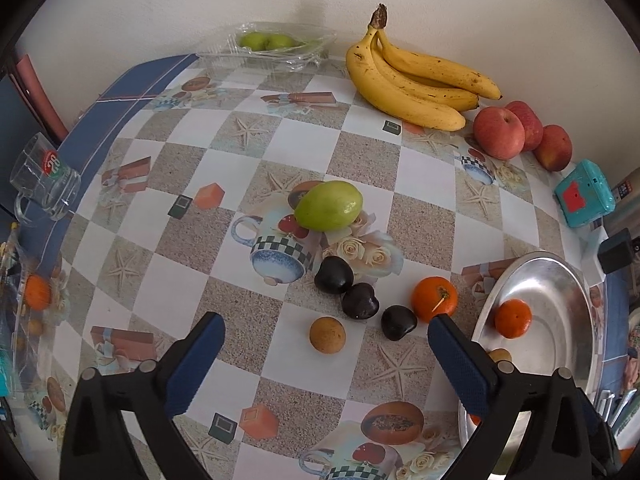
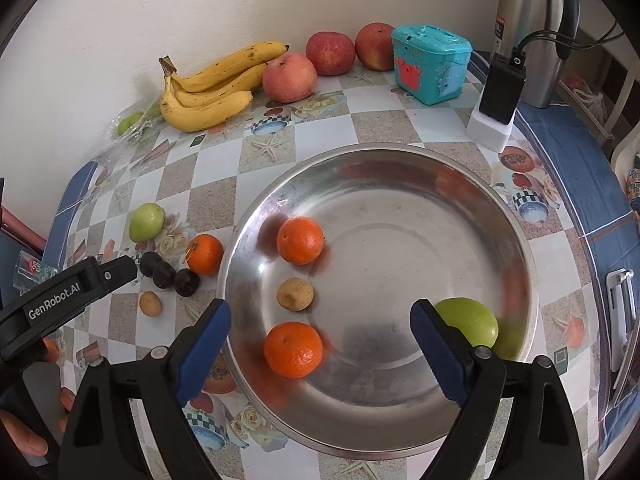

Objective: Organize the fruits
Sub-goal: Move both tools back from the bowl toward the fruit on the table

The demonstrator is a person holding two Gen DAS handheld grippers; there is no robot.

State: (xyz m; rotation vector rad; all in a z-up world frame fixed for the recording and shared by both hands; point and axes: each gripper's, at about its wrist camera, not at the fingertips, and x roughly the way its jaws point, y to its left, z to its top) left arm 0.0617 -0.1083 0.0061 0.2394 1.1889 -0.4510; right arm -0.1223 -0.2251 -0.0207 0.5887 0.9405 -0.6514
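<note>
My left gripper stands open above the table, with a small brown fruit lying loose between its fingers. Just beyond lie three dark plums, an orange and a green fruit. My right gripper hangs open over the steel bowl and holds nothing. In the bowl lie two oranges, a brown fruit and a green fruit beside the right finger.
Bananas and three apples line the wall. A clear plastic tray with green fruits sits at the back, a glass mug at the left edge. A teal box, charger and flask stand behind the bowl.
</note>
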